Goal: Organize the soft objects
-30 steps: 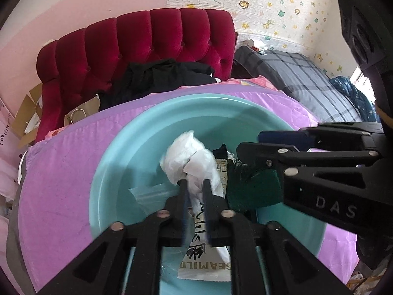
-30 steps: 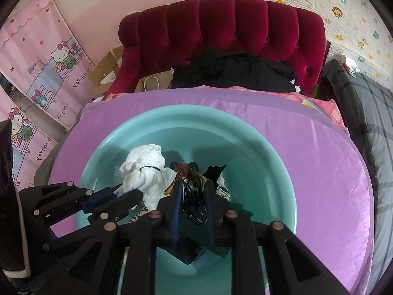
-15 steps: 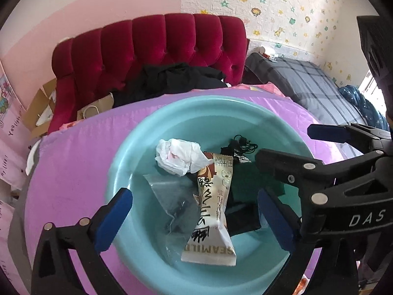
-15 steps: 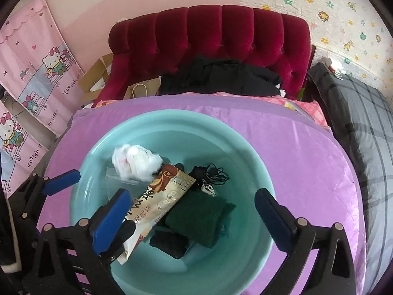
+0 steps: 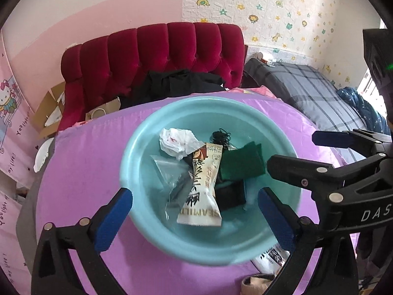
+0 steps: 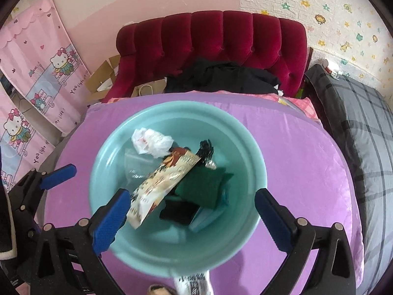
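A teal plastic basin [image 5: 137,152] [image 6: 103,154] sits on a purple quilted cover. Inside lie a crumpled white plastic bag [image 5: 175,142] [image 6: 151,142], a cream snack packet [image 5: 201,191] [image 6: 159,186], a folded dark green cloth [image 5: 242,163] [image 6: 202,186], a black cloth [image 5: 231,195] [image 6: 178,212], a tangled black cord [image 5: 221,136] [image 6: 206,148] and a clear zip bag [image 5: 169,169]. My left gripper [image 5: 195,218] hangs open above the basin's near side, holding nothing. My right gripper [image 6: 191,221] is likewise open and empty above the basin; its black frame also shows in the left wrist view.
A red tufted headboard [image 5: 152,56] with black clothing [image 5: 176,83] stands behind the cover. A grey plaid bed [image 5: 309,91] lies to the right. Another packet [image 5: 270,261] and a beige item [image 5: 255,285] lie in front of the basin. Cardboard and a paper bag [image 6: 147,89] sit at back left.
Both grippers went from nearly shut, the left on the white bag and the right on the black cord, to wide open. Both then drew back and up from the basin; the items lie inside.
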`<state>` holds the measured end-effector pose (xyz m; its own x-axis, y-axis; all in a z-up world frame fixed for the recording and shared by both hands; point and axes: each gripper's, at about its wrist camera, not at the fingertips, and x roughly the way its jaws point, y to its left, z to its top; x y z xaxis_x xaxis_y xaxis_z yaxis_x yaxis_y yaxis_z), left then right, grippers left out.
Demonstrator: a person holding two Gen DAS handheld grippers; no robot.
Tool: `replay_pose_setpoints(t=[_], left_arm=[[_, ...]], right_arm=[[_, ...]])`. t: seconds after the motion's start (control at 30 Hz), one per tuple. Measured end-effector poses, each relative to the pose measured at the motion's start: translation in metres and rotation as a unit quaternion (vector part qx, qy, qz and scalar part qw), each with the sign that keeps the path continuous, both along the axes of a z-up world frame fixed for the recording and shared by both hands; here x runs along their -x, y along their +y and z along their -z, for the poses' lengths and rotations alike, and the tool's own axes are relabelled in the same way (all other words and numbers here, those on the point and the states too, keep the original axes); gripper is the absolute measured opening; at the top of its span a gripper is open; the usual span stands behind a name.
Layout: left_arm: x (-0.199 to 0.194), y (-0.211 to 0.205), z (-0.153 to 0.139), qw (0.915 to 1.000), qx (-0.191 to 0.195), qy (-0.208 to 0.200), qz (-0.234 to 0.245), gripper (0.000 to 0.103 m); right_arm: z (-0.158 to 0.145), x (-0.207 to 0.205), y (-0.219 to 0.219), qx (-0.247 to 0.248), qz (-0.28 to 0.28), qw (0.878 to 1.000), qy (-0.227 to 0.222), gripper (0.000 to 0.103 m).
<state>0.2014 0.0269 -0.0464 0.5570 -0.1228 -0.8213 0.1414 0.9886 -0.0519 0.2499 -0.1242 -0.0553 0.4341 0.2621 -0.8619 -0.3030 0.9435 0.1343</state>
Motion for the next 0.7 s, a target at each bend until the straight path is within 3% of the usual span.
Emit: replay_pose_setpoints(t=[0.37,0.7], left_arm=[[0.041,-0.003,-0.017,0.9999,-0.005,-0.012,-0.002,0.103],[0.081,-0.013,-0.017,0.9996,-0.018,-0.018,0.007,0.103]], right_arm=[[-0.021,0.046,-0.012,0.007,0.002,1.000,-0.016,0.103],[-0.021,0.085,-0.020,0.015,-0.005,1.000,-0.021,0.103]])
